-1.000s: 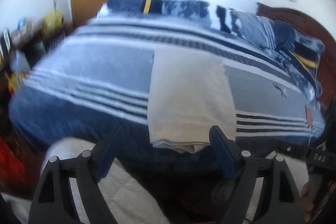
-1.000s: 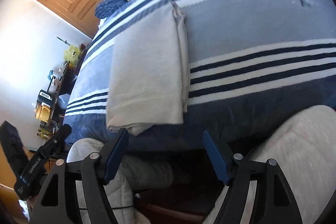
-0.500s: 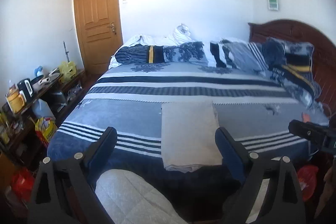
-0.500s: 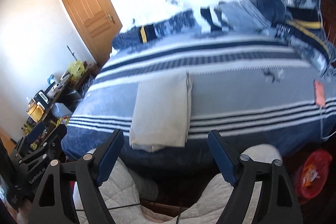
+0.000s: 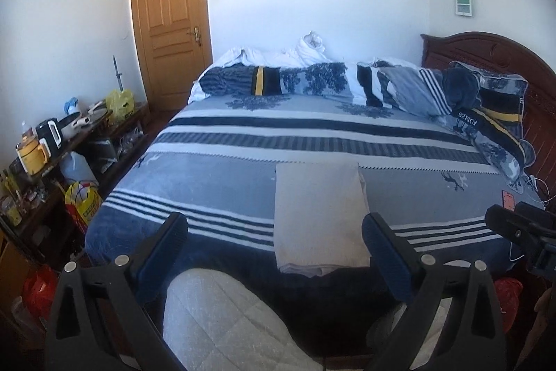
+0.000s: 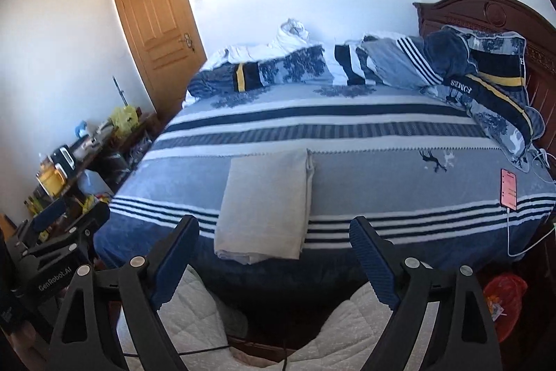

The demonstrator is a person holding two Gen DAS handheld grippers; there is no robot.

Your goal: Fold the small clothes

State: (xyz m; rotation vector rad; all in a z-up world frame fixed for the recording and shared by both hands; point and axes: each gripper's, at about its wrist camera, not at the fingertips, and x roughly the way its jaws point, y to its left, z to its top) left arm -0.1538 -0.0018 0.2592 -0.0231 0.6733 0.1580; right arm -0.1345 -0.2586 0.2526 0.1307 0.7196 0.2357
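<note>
Nearest the cameras, the left gripper and the right gripper hang short of the bed's near edge, jaws widening with nothing between them. Past them, the beige knitted cloth, folded into a long rectangle, lies flat at the near edge of the blue-and-white striped bedspread, its layers stacked evenly. The fold looks finished; no other loose small garment shows. Patterned pillows line the far side.

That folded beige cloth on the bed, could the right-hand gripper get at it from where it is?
Probably yes. The right gripper is empty, its jaws opening, and the folded beige cloth lies at the bed's near edge with nothing between them.
</note>
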